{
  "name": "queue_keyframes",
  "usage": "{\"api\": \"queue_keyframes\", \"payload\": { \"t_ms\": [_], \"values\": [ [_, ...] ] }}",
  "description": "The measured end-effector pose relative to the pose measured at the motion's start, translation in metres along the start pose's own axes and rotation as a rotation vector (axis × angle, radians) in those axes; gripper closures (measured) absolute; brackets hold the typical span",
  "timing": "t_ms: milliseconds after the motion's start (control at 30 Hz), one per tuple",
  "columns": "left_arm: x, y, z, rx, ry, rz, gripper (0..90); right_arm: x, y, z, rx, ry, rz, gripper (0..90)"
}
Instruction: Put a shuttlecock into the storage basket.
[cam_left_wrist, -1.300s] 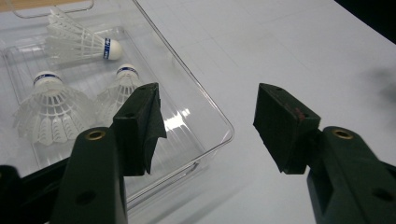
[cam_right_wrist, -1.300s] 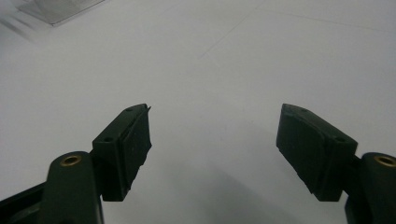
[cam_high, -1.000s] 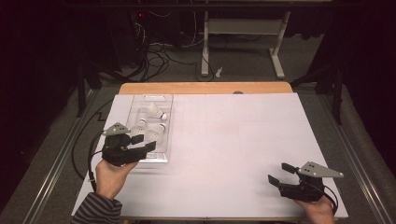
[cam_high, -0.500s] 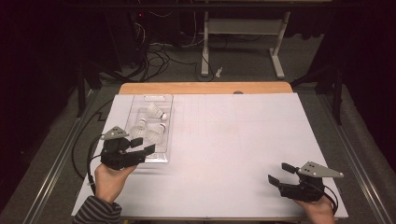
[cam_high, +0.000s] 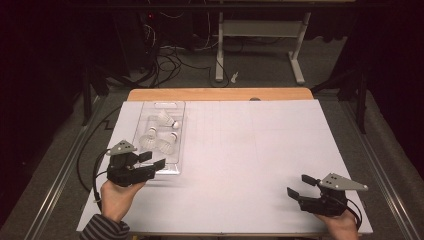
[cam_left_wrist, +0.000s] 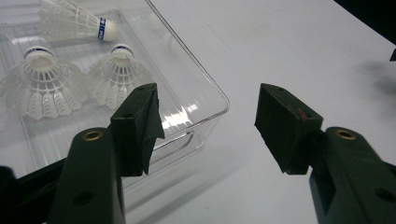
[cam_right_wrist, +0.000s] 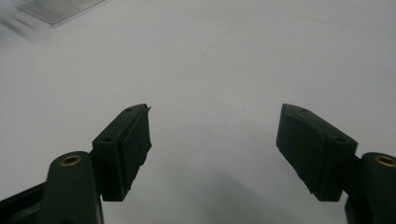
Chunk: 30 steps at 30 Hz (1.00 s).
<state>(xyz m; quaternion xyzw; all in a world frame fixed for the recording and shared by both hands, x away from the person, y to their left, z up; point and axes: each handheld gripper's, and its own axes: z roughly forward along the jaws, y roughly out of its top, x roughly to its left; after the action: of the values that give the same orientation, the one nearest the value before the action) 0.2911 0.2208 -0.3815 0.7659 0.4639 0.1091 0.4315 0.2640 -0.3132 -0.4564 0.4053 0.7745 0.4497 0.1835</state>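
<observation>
A clear plastic tray (cam_high: 176, 109) lies at the table's left and holds three white shuttlecocks (cam_high: 167, 119) (cam_high: 148, 139) (cam_high: 167, 144). In the left gripper view the same shuttlecocks (cam_left_wrist: 77, 21) (cam_left_wrist: 41, 86) (cam_left_wrist: 117, 74) rest inside the tray (cam_left_wrist: 212, 105). My left gripper (cam_high: 152, 160) (cam_left_wrist: 208, 123) stands open at the tray's near right corner, holding nothing. Near the table's front right my right gripper (cam_high: 298, 186) (cam_right_wrist: 212, 149) is open over bare white paper, empty.
White paper (cam_high: 250, 155) covers the table; a wooden edge (cam_high: 220, 94) shows at the back. A black cable (cam_high: 87, 160) trails from the left gripper off the left side. A desk frame (cam_high: 260, 45) and wires stand on the floor beyond.
My left gripper has drawn back toward the near edge, away from the shuttlecocks, to the tray's near corner. The right gripper has stayed put.
</observation>
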Motion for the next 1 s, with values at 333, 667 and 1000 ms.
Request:
{"api": "queue_keyframes", "payload": {
  "t_ms": [333,667,1000],
  "values": [
    [0.001,-0.008,0.0,0.0,-0.001,-0.01,40.0,0.0,0.0,0.0,0.001,0.001,0.001,26.7],
    [0.001,-0.014,-0.001,-0.009,-0.001,-0.015,39.1,0.0,0.0,0.0,0.0,0.001,-0.002,26.7],
    [0.002,-0.021,-0.001,-0.018,-0.001,-0.022,38.3,0.0,0.0,0.0,0.001,0.001,0.0,26.7]
  ]
}}
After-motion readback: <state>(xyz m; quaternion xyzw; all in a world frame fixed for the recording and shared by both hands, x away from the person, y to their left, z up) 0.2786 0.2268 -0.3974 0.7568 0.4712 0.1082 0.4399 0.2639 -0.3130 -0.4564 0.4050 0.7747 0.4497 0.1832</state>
